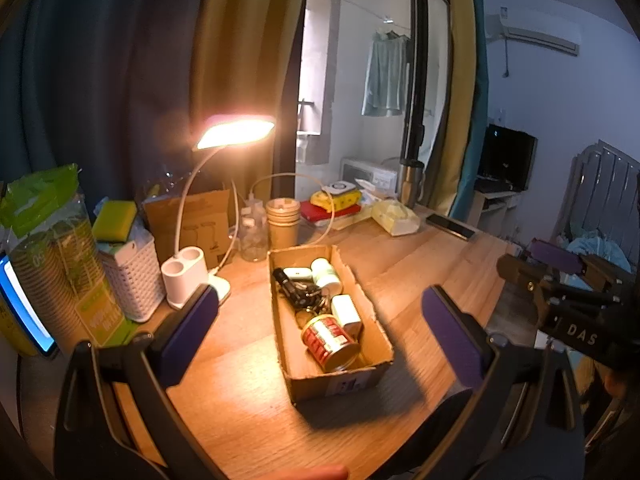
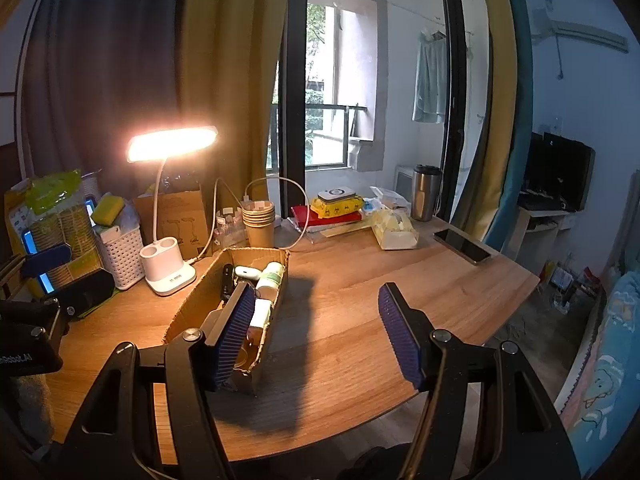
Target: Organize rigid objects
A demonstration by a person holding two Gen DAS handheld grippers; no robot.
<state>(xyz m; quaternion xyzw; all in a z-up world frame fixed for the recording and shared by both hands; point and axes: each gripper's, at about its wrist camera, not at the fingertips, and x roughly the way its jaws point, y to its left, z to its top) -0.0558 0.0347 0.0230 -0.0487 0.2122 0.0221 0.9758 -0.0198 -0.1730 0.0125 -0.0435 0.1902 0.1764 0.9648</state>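
An open cardboard box (image 1: 380, 336) stands on the wooden desk (image 1: 420, 264). It holds a red tin can (image 1: 330, 342) on its side, a white bottle (image 1: 326, 276), a small white box (image 1: 346, 312), a bunch of keys (image 1: 306, 294) and a white case (image 1: 298, 273). My left gripper (image 1: 320, 332) is open and empty, held above the box. My right gripper (image 2: 318, 336) is open and empty, to the right of the box (image 2: 192, 304); it also shows at the right edge of the left wrist view (image 1: 560, 300). The white bottle (image 2: 272, 276) shows there too.
A lit desk lamp (image 1: 236, 130) with a white base (image 1: 186, 276) stands at the back left, beside a white basket (image 1: 134, 276). Paper cups (image 1: 283, 220), a tissue pack (image 1: 394, 216), a phone (image 1: 450, 226), a steel mug (image 1: 411, 182) and stacked items (image 1: 334, 204) line the back.
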